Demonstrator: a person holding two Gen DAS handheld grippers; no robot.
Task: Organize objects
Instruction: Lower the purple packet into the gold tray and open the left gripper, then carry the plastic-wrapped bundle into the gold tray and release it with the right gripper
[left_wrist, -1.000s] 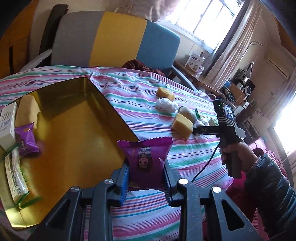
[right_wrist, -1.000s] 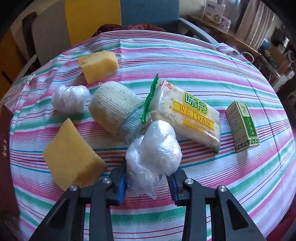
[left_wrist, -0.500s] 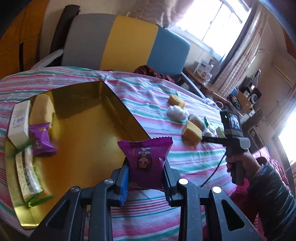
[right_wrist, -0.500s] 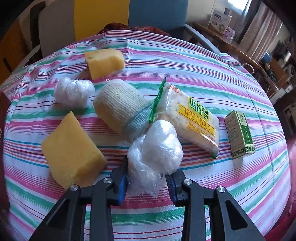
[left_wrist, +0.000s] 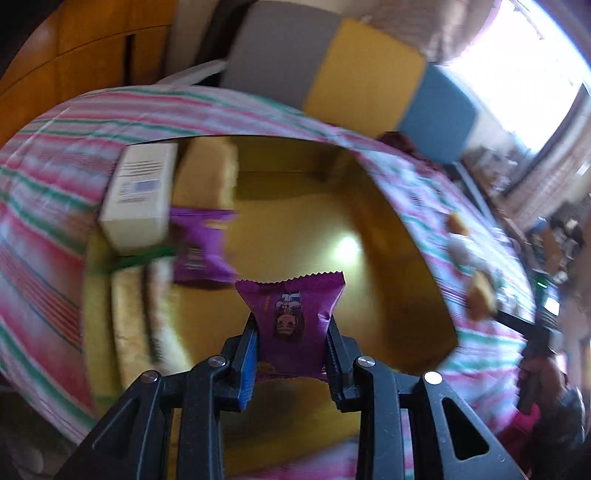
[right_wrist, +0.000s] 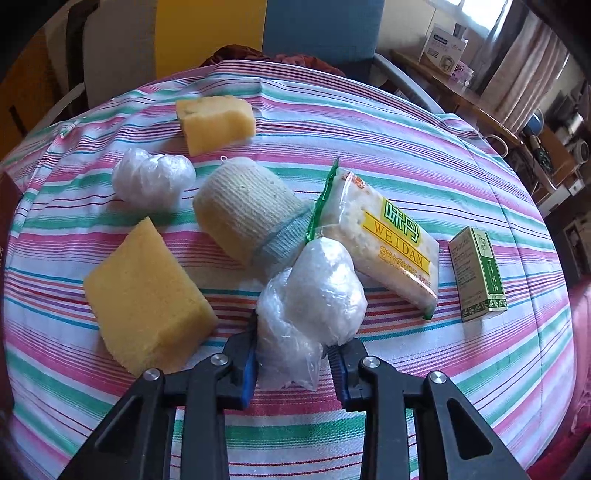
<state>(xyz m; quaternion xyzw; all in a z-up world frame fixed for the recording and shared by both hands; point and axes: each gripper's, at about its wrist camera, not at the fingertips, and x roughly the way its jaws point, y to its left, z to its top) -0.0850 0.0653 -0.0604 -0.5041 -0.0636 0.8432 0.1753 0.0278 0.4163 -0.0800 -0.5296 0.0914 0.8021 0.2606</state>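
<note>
Two purple packets are showing: one (left_wrist: 291, 325) is being pinched upright in the left gripper (left_wrist: 291, 363) over the gold tray (left_wrist: 406, 280), the other (left_wrist: 201, 247) lying ahead-left beside a white box (left_wrist: 138, 195). The right gripper (right_wrist: 291, 363) is clamping a plastic-wrapped ball (right_wrist: 314, 295), with a sponge (right_wrist: 147, 295) left and crackers (right_wrist: 384, 236) ahead.

Striped pink, green and white tablecloth (right_wrist: 369, 122), grey, yellow and blue padded chair back (right_wrist: 207, 33) behind it, white cardboard box (right_wrist: 445, 46) on wooden sideboard (right_wrist: 476, 99) right of the chair
</note>
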